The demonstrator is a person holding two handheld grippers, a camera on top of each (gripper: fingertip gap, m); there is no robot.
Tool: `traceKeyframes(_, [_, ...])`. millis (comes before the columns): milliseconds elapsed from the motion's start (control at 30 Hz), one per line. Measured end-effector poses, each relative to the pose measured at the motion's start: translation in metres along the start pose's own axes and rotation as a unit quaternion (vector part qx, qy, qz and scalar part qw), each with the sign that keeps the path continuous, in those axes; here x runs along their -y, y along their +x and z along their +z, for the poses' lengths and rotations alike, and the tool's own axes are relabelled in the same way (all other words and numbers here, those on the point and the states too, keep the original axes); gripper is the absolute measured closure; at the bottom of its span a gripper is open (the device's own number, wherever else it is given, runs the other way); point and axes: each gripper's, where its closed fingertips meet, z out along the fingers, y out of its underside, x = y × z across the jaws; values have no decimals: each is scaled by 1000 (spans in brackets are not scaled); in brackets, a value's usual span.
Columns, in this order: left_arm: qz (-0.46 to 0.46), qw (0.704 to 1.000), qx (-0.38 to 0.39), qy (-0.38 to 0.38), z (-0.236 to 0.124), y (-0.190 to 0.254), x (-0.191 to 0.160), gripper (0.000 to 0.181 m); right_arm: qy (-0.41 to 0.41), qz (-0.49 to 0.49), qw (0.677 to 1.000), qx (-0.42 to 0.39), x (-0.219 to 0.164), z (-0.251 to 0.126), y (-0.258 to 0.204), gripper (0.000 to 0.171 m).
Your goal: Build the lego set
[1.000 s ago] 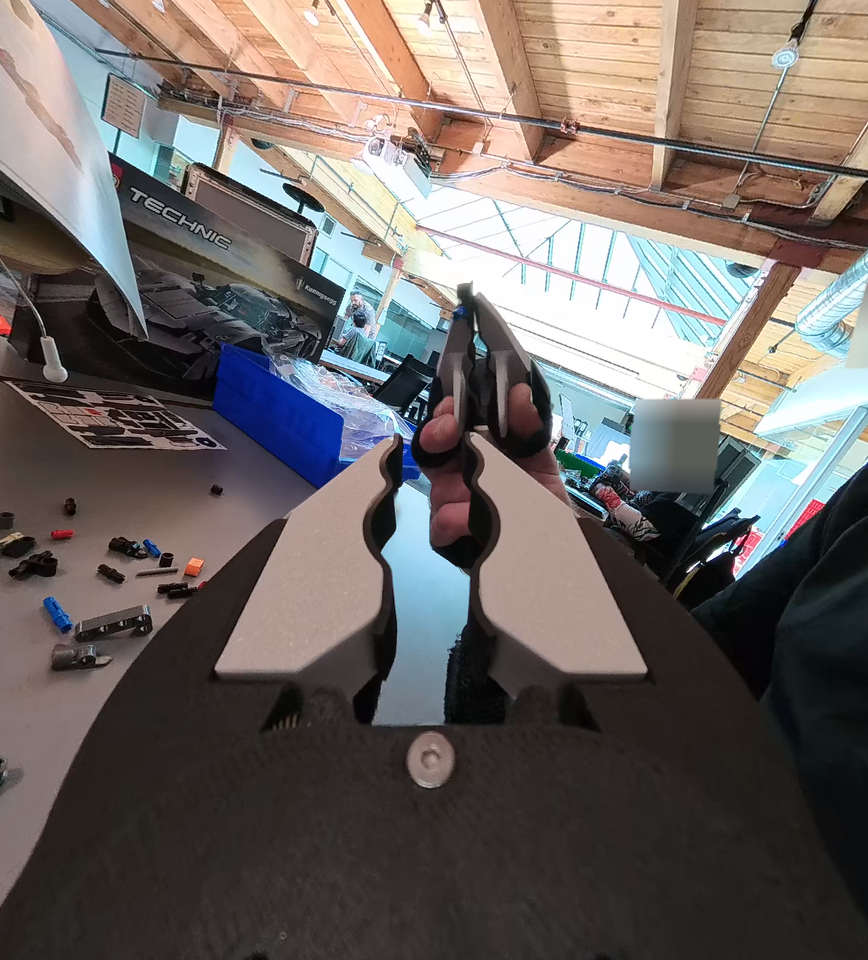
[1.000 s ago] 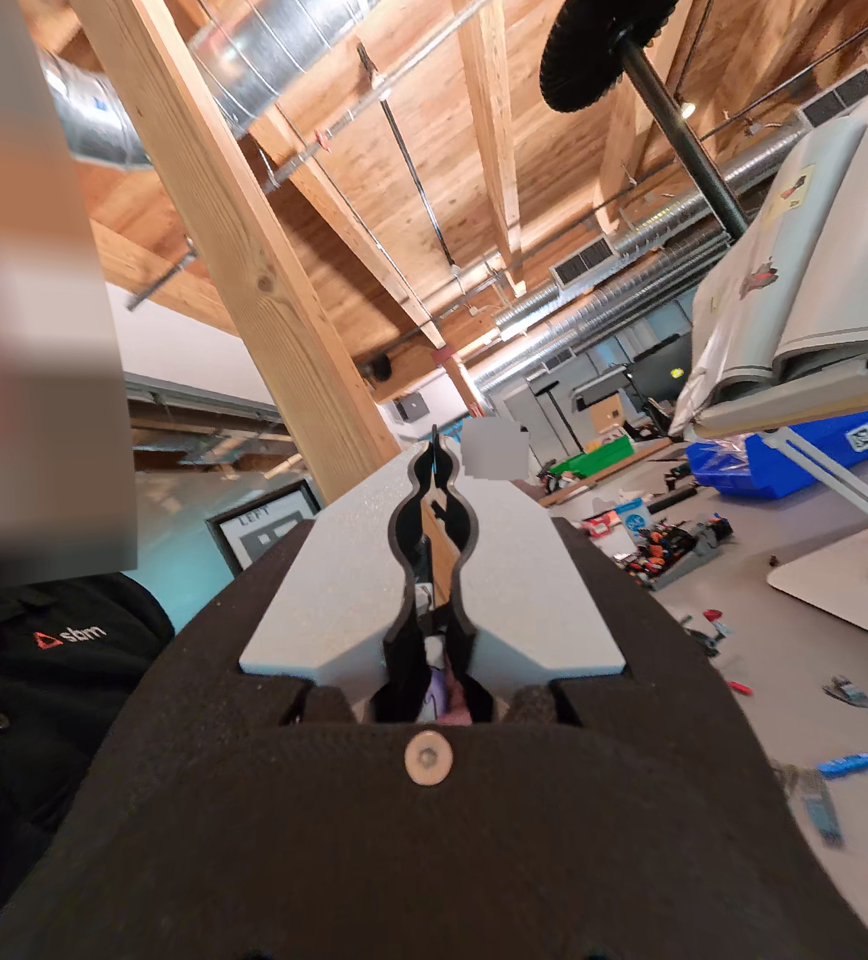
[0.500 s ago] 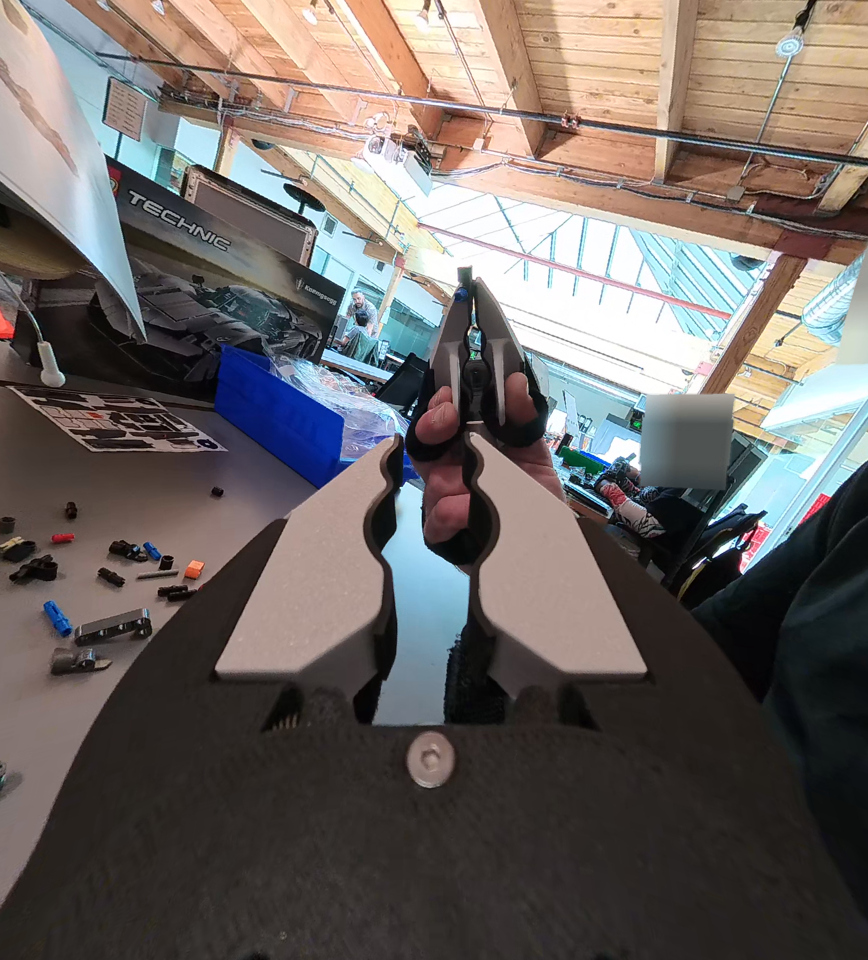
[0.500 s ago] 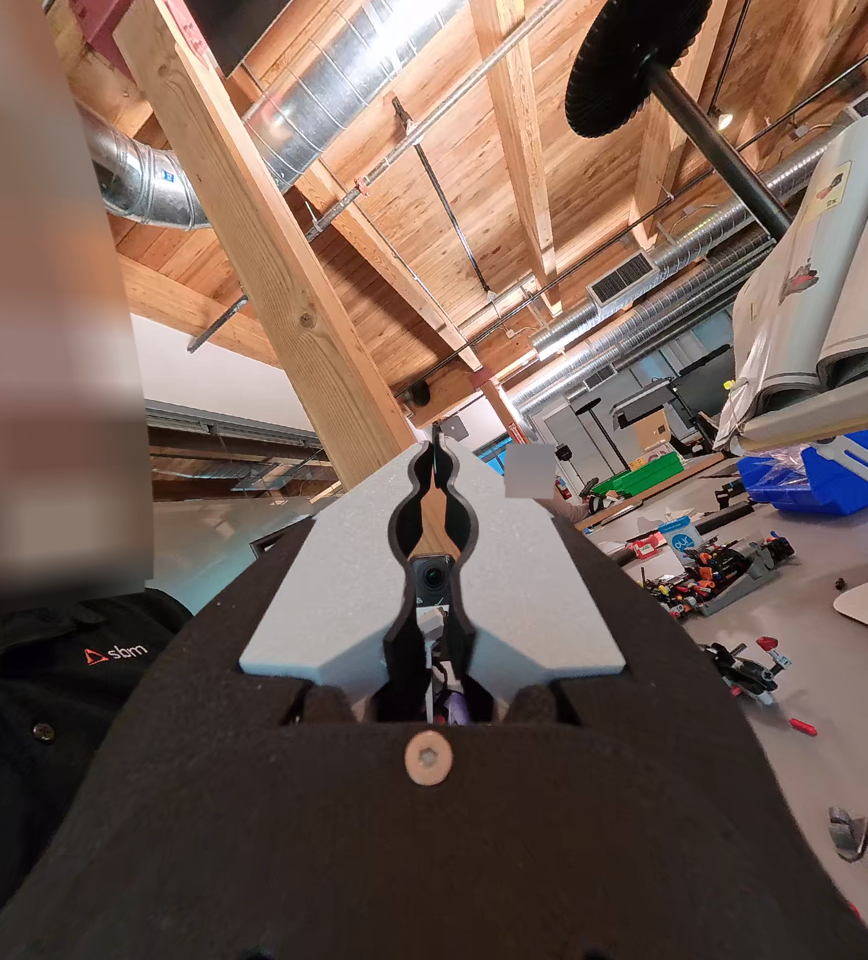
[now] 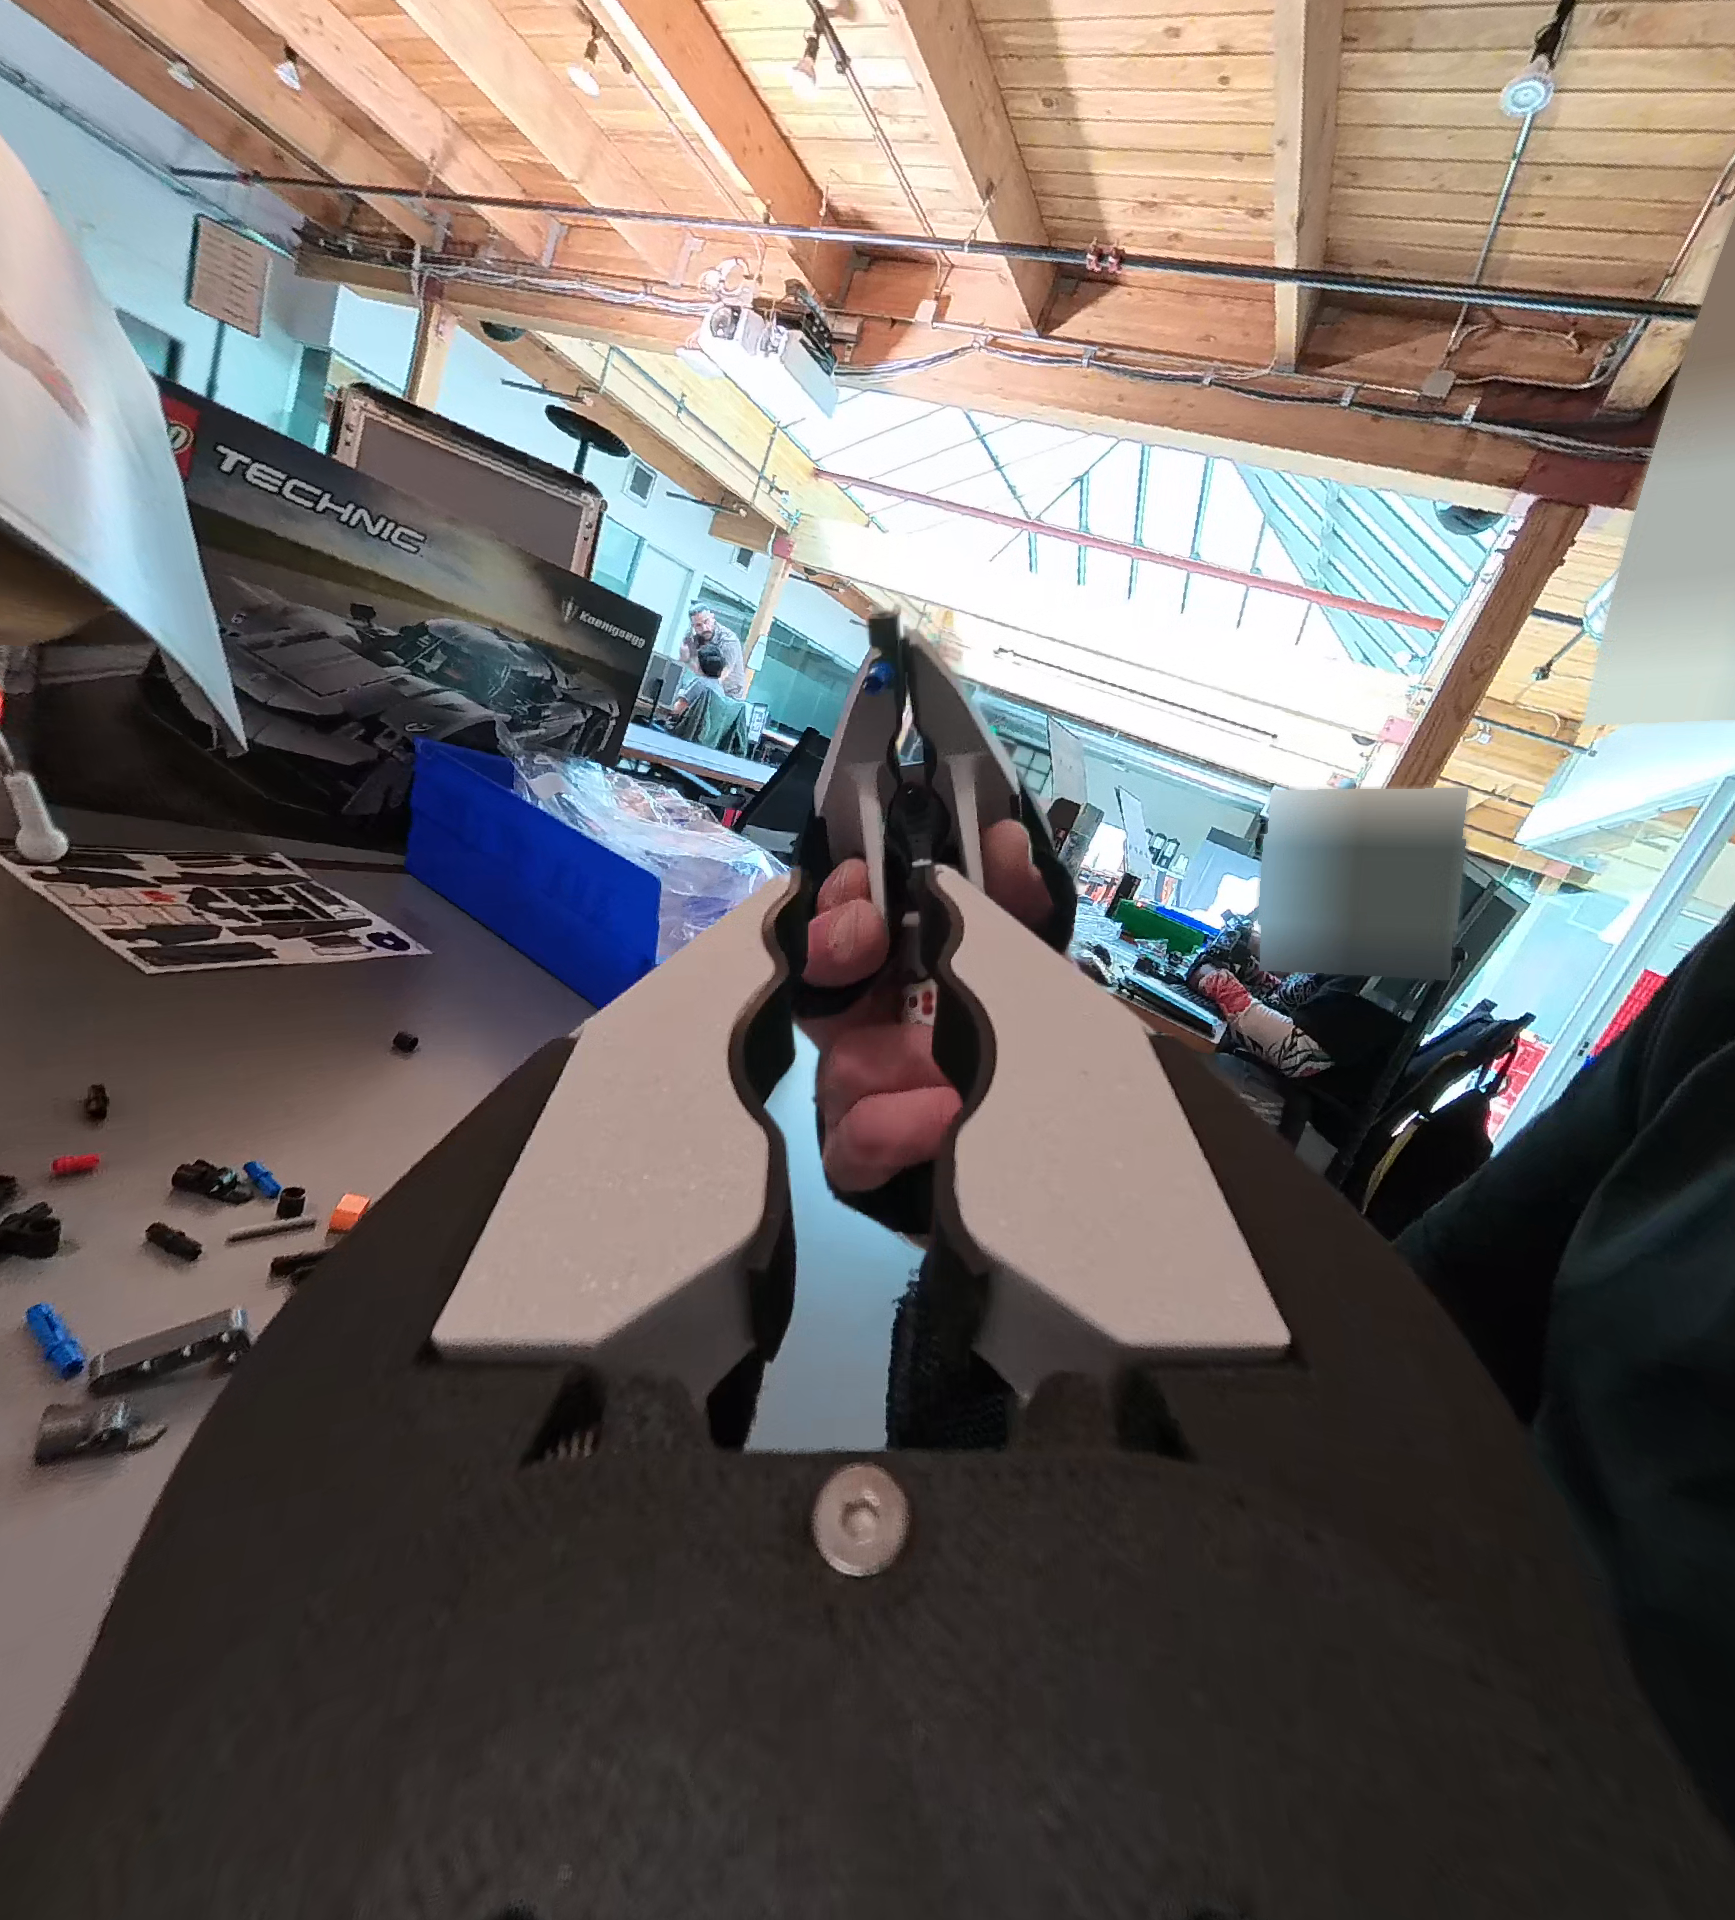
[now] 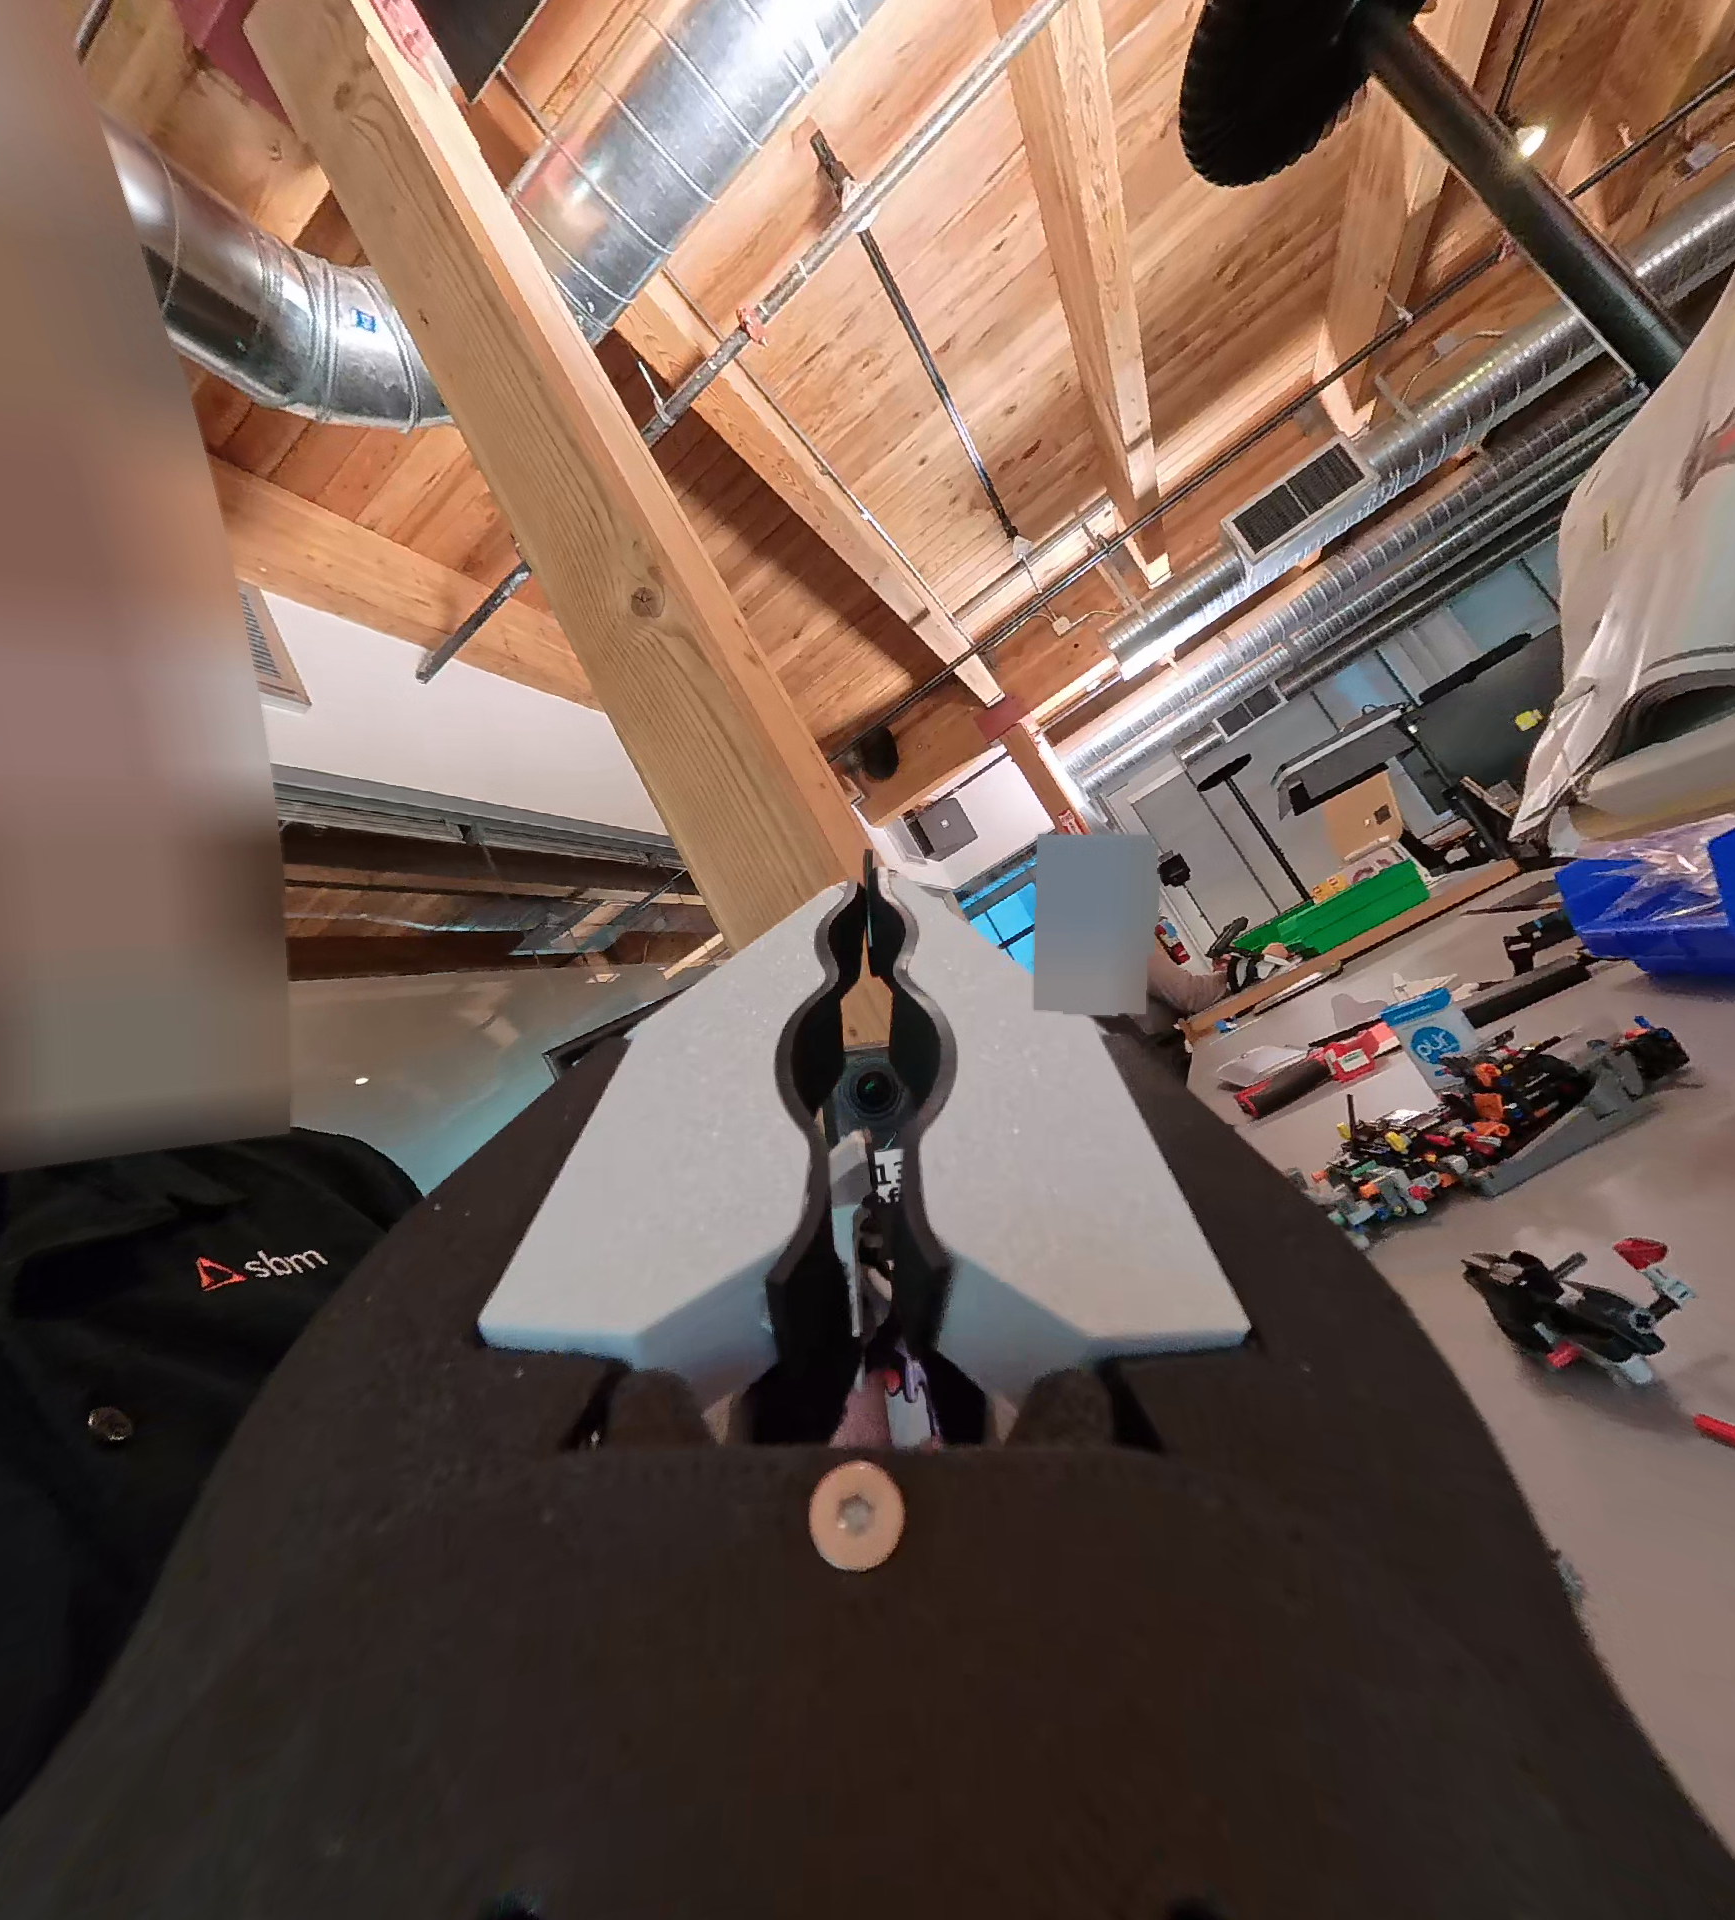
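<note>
In the left wrist view my left gripper (image 5: 868,894) is open and empty, raised off the grey table (image 5: 250,1060). Straight ahead a hand (image 5: 878,1101) holds my right gripper (image 5: 894,748) upright, facing me. Its tips pinch a small black lego piece (image 5: 884,629) with a blue pin (image 5: 876,677) on its side. In the right wrist view my right gripper (image 6: 871,894) is shut, and a thin dark sliver of the piece (image 6: 867,878) shows at its tips. The left gripper's camera lens (image 6: 873,1086) shows through the finger gap.
Loose lego parts lie on the table at left: a blue pin (image 5: 52,1340), a grey beam (image 5: 167,1351), an orange bit (image 5: 351,1210). A sticker sheet (image 5: 198,904), a blue bin (image 5: 530,883) and the set box (image 5: 375,644) stand behind. A black sub-assembly (image 6: 1569,1320) and a larger built section (image 6: 1465,1122) lie at right. Left tips to right tips: about 7 centimeters.
The right gripper with its piece has come closer to the left gripper and lined up with its gap. The right wrist view has swung, so the table shifted left. Neither gripper's opening changed.
</note>
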Motion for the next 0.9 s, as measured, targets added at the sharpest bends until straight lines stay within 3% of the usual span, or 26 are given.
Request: traceKeyframes(900, [21,1000,-7,14,24,11,16,163,4,40,999,28,-14,4,-5,171])
